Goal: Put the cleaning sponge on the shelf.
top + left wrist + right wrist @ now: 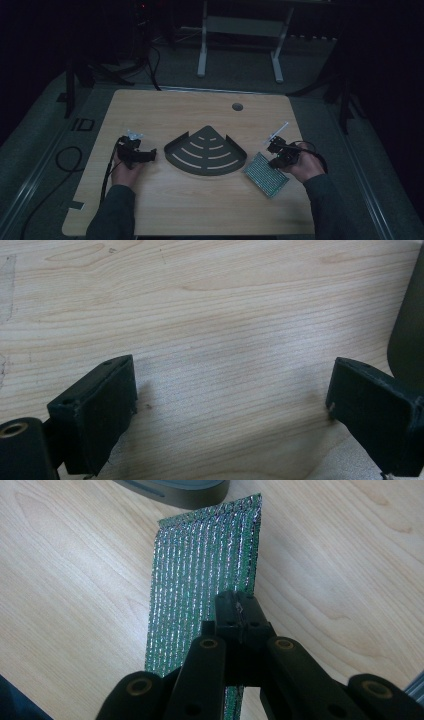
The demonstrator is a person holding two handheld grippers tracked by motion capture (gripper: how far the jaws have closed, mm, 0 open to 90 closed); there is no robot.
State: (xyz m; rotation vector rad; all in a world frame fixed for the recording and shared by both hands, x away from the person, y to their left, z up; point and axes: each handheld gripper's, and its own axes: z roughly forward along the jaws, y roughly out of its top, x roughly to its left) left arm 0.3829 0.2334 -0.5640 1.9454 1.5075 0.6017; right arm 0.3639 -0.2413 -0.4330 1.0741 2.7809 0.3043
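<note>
Wooden table (200,210) | one dark tray (206,151) | left tongs (232,405) wide | right tongs (239,611) pinching one green pad (205,565)

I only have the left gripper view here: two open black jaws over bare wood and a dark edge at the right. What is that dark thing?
Observer: A dark quarter-round slotted tray, lying flat mid-table.
Operator: What is the other hand doing?
Observer: The right gripper is shut on a glittery green pad.
Operator: Where is the pad relative to the tray?
Observer: Just right of it on the high view, its far corner close to the tray's rim.
</note>
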